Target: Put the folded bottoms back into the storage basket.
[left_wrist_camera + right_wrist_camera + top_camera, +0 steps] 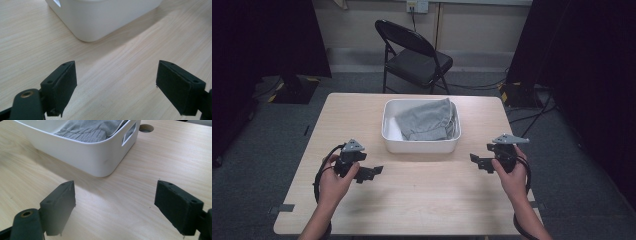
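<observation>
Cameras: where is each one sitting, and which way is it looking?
High view: above the person's side, looking forward and down at the table, white bin and grey garment; both forearms, left gripper and right gripper show.
Left gripper view: rides that gripper, low over the table, facing the bin's corner; its black fingers spread.
Right gripper view: rides that gripper, facing the bin's handle side; fingers spread.
All share the bin.
</observation>
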Demonstrator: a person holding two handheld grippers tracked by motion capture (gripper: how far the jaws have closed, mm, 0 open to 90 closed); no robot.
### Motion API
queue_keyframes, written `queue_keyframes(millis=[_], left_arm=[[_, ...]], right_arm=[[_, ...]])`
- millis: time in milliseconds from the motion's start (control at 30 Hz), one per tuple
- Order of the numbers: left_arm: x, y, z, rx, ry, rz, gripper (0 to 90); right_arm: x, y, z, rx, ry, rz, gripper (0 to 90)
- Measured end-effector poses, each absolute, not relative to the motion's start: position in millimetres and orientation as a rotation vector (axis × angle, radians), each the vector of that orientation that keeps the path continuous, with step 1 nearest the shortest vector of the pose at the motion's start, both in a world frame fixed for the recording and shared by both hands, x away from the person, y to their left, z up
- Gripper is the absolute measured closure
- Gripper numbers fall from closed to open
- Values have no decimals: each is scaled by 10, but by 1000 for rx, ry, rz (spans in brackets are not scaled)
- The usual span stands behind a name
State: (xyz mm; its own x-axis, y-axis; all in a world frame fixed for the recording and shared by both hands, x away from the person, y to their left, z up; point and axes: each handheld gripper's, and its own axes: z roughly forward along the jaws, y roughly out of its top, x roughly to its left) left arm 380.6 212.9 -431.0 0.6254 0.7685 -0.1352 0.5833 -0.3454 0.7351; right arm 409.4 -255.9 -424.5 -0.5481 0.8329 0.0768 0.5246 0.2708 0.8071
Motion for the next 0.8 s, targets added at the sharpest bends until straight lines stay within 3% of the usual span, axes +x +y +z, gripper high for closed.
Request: queue_keyframes(millis=[800], left_arm=[[3679, 2334, -4535, 2075, 1095, 288, 168]], right_arm=[[3871, -2695, -4519, 1250, 2214, 1167, 165]])
